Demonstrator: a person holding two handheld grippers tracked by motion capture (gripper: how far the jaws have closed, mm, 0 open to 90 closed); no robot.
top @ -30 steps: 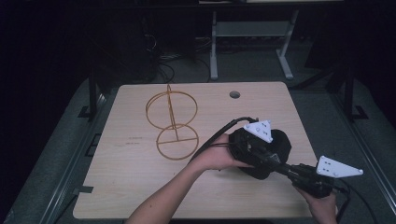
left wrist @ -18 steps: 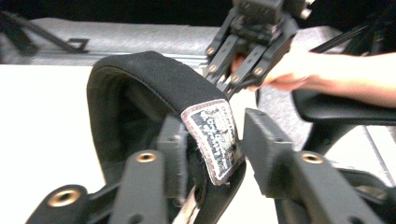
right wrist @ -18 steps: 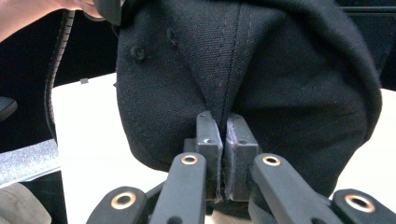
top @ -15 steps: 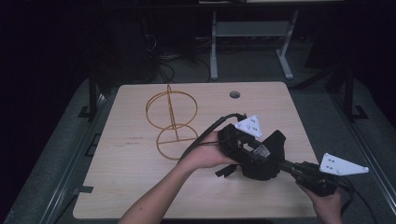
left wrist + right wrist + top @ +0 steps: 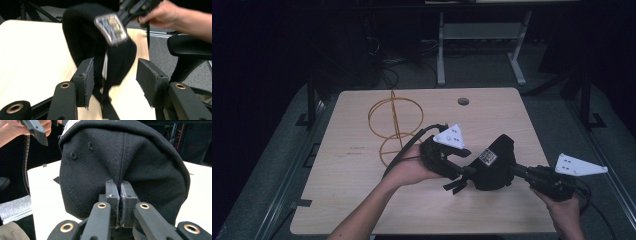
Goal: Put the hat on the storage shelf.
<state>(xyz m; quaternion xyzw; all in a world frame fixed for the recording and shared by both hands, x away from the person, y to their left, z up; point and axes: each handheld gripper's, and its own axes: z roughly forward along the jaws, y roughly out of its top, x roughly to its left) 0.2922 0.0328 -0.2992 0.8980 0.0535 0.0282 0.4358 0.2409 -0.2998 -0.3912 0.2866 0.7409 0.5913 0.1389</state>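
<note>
A: Where's the black cap (image 5: 493, 164)?
B: Above the table's (image 5: 362, 200) near right, pinched in the right gripper (image 5: 518, 172) (arm reaching leftward).
A: And the left gripper (image 5: 460, 176)?
B: Its jaws have just been opening, pads (image 5: 88, 77) apart around the cap's strap.

1. A gold wire stand (image 5: 393, 126) of two rings on a thin post sits left of centre in the high view.
2. A round hole (image 5: 463, 101) pierces the wooden table (image 5: 342, 200) near its far edge.
3. A grey metal frame (image 5: 477, 42) stands at upper centre, behind the table.

black cap (image 5: 494, 165) with a label patch, held above the wooden table (image 5: 347, 195).
</note>
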